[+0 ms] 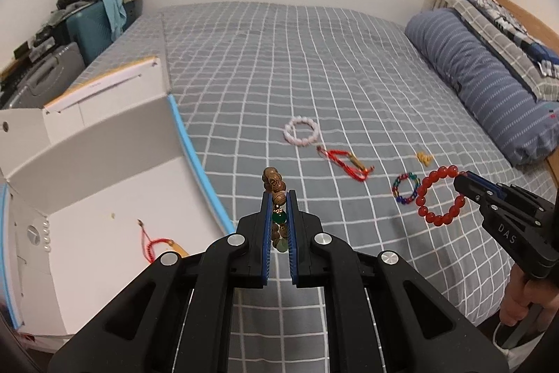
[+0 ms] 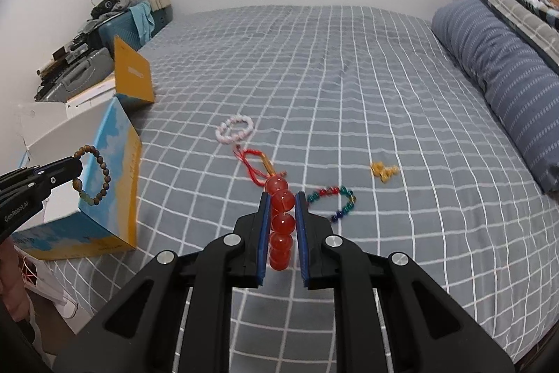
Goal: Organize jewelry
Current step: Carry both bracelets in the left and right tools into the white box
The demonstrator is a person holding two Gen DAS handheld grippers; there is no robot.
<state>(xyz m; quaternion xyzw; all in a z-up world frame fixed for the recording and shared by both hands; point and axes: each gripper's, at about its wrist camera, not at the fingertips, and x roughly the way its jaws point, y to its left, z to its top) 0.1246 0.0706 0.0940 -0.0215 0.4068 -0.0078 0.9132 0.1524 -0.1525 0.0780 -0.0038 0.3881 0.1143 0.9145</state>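
Big checked bed [image 2: 349, 76] fills the room, wide bare stretch toward the far wall, a striped bolster [image 2: 503, 86] along its right edge. At the left edge sits the open white box [image 1: 104, 198], lid flap up, a red cord piece [image 1: 153, 243] already lying inside. The left gripper [image 1: 278, 198] is pinched tight on the wooden bead bracelet [image 1: 274, 184], loop hanging edge-on just beside the box's blue rim. The right gripper [image 2: 282, 198] is clamped on the red bead bracelet [image 2: 281, 222], held above the sheet, its beads running straight along the fingers. On the sheet: pink bracelet [image 2: 234, 128], red cord charm [image 2: 256, 165], multicoloured bracelet [image 2: 333, 201], small gold trinket [image 2: 383, 171], well apart.
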